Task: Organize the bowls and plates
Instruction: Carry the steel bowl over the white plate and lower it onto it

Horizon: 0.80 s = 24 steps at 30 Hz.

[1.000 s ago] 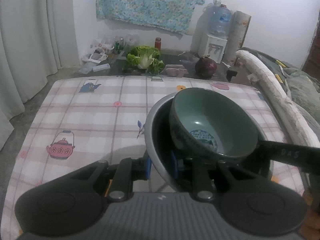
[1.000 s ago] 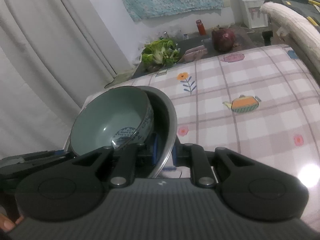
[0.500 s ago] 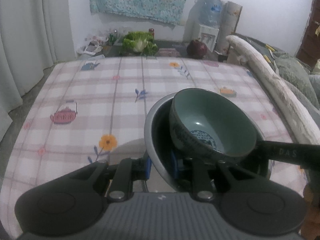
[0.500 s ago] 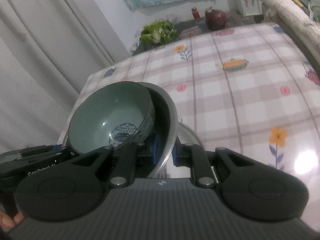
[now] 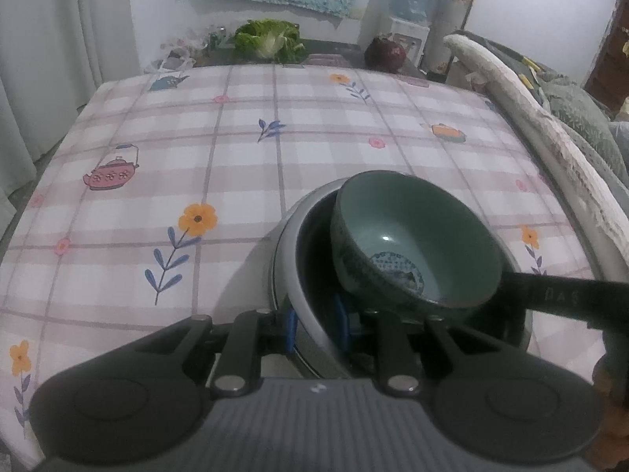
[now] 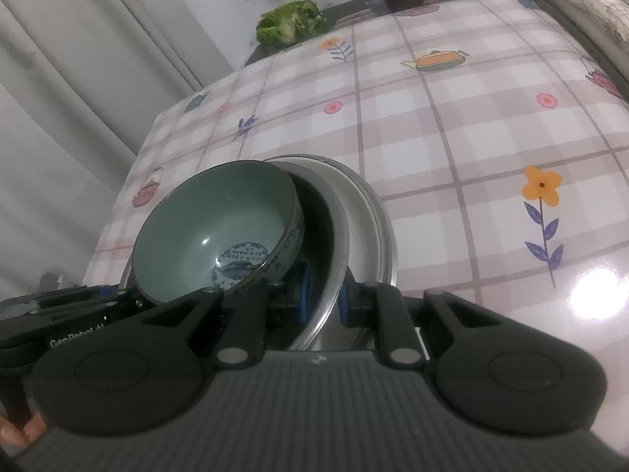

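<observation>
A green ceramic bowl [image 5: 416, 236] with a blue pattern sits tilted inside a steel bowl [image 5: 293, 259]. My left gripper [image 5: 316, 328] is shut on the steel bowl's near rim. My right gripper [image 6: 322, 303] is shut on the opposite rim of the steel bowl [image 6: 338, 228], with the green bowl [image 6: 220, 228] to its left. Both hold the stack above the table, over a flat steel plate or lid [image 6: 377, 228] that lies beneath. The right gripper's body shows in the left wrist view [image 5: 562, 299].
The table [image 5: 236, 149] has a pink plaid cloth with teapots and flowers. Beyond its far edge are a cabbage [image 5: 269, 39], a dark red round object [image 5: 385, 55] and a water dispenser [image 5: 409, 11]. A rolled mat [image 5: 550, 137] runs along the right side.
Both grippers have carried the bowl stack back toward the near end of the table and lower. More tablecloth shows ahead. The grips have not changed.
</observation>
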### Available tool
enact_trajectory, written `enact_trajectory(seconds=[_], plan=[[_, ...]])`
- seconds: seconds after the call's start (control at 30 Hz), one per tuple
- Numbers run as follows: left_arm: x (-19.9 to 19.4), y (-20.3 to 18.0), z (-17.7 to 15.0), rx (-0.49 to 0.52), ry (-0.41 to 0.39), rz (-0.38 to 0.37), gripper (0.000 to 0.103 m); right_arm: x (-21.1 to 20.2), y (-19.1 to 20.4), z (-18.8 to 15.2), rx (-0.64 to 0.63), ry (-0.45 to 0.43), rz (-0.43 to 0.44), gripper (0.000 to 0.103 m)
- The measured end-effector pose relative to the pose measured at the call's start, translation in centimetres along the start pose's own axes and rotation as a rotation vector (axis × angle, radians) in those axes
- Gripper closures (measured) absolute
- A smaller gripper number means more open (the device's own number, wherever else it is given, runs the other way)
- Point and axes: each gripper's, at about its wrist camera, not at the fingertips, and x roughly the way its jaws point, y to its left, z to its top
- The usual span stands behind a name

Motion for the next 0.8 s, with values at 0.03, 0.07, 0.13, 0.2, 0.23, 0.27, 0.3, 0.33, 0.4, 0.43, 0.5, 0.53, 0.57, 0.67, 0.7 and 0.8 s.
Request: enact_trajectory(seconds=[0.03, 0.07, 0.13, 0.2, 0.23, 0.27, 0.3, 0.33, 0.4, 0.43, 0.5, 0.53, 0.57, 0.67, 0.7, 0.8], plan=[[0.1, -0.1, 0.0, 0.002, 0.003, -0.002, 0.082, 0.0, 0.0, 0.0, -0.005, -0.004, -0.004, 0.088], [0.2, -0.1, 0.0, 0.004, 0.007, -0.003, 0.082, 0.1, 0.1, 0.1, -0.010, -0.007, -0.010, 0.088], [0.3, -0.2, 0.0, 0.011, 0.010, -0.005, 0.082, 0.0, 0.0, 0.1, -0.020, -0.013, -0.018, 0.088], [0.3, -0.3, 0.0, 0.017, 0.013, -0.009, 0.081, -0.1, 0.0, 0.1, -0.027, -0.017, -0.021, 0.088], [0.2, -0.3, 0.0, 0.018, 0.013, -0.011, 0.079, -0.2, 0.0, 0.1, -0.032, -0.019, -0.023, 0.088], [0.1, -0.3, 0.0, 0.018, 0.013, -0.006, 0.078, -0.3, 0.0, 0.1, -0.037, -0.020, -0.027, 0.087], [0.1, -0.3, 0.0, 0.018, 0.014, -0.005, 0.077, -0.4, 0.0, 0.1, -0.042, -0.022, -0.030, 0.087], [-0.1, -0.3, 0.0, 0.017, 0.014, -0.002, 0.077, -0.5, -0.1, 0.2, -0.042, -0.024, -0.028, 0.087], [-0.5, -0.3, -0.1, 0.020, 0.004, 0.011, 0.077, -0.7, -0.3, 0.2, -0.038, -0.030, -0.024, 0.087], [-0.8, -0.4, -0.1, 0.025, -0.006, 0.016, 0.076, -0.9, -0.3, 0.2, -0.041, -0.040, -0.027, 0.086], [-1.5, -0.5, -0.1, 0.032, -0.025, 0.019, 0.074, -1.4, -0.3, 0.2, -0.051, -0.060, -0.026, 0.084], [-1.8, -0.5, 0.0, 0.033, -0.033, 0.018, 0.073, -1.7, -0.3, 0.3, -0.051, -0.069, -0.024, 0.084], [-2.1, -0.4, 0.1, 0.032, -0.043, 0.019, 0.072, -1.9, -0.4, 0.3, -0.049, -0.077, -0.022, 0.083], [-2.9, -0.4, 0.3, 0.036, -0.072, 0.035, 0.062, -3.0, -0.8, 0.4, -0.040, -0.114, -0.031, 0.066], [-3.1, -0.4, 0.3, 0.036, -0.080, 0.040, 0.058, -3.2, -0.9, 0.4, -0.036, -0.123, -0.027, 0.061], [-3.4, -0.3, 0.3, 0.037, -0.084, 0.054, 0.048, -4.0, -1.4, 0.1, -0.021, -0.138, -0.024, 0.058]])
